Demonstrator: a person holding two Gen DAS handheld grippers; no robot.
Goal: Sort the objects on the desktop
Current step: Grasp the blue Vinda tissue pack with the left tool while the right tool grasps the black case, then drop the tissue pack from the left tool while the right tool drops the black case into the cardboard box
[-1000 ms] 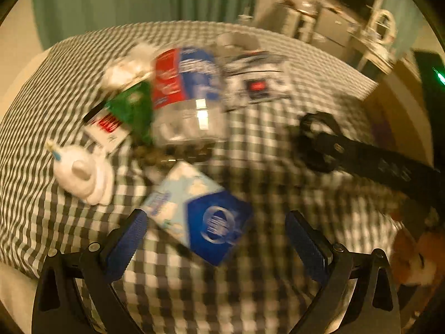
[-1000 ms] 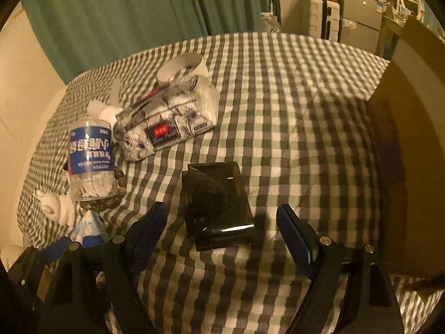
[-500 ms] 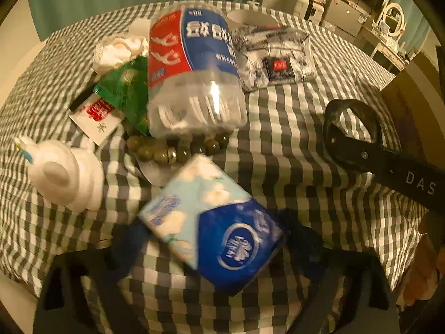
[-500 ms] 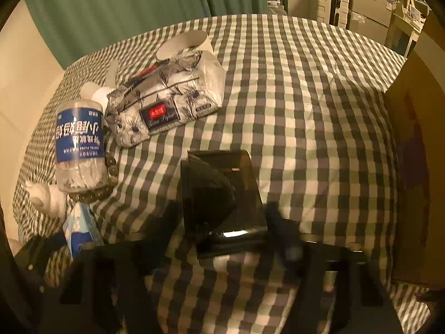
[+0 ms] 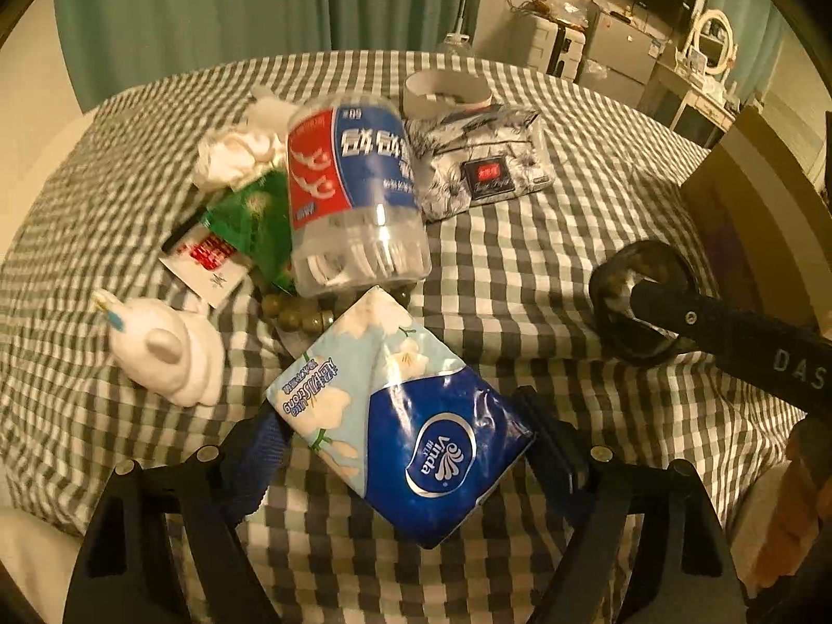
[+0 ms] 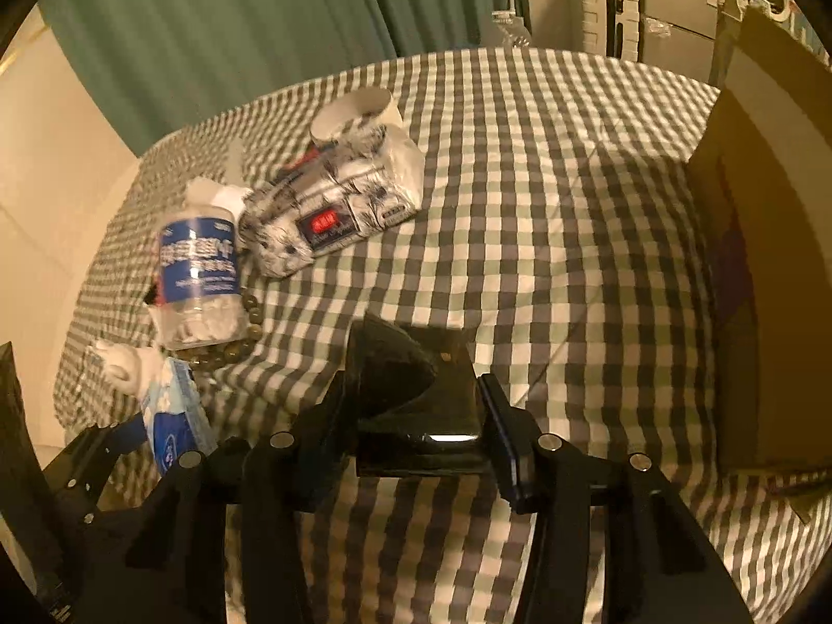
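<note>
Both grippers have just closed, the left gripper (image 5: pixel 400 447) now pinching the blue Vinda tissue pack (image 5: pixel 400 426) and the right gripper (image 6: pixel 416 416) clamping the black glossy case (image 6: pixel 416 395), each raised slightly off the checked tablecloth (image 6: pixel 546 208), apparently ready for sorting into the cardboard box (image 6: pixel 769 208).

A worktop (image 5: pixel 546 239) under a grey-and-white checked cloth carries the clutter. A clear plastic jar (image 5: pixel 353 197) with a red-and-blue label lies on its side, a string of olive beads (image 5: pixel 296 312) at its mouth. Beside it lie a black-and-white patterned tissue pack (image 5: pixel 483 161), a white ring-shaped band (image 5: pixel 447 91), crumpled white paper (image 5: pixel 234 153), a green packet (image 5: pixel 255 223) and a white figurine (image 5: pixel 166 348). A cardboard box (image 6: pixel 769 239) stands at the right edge.
</note>
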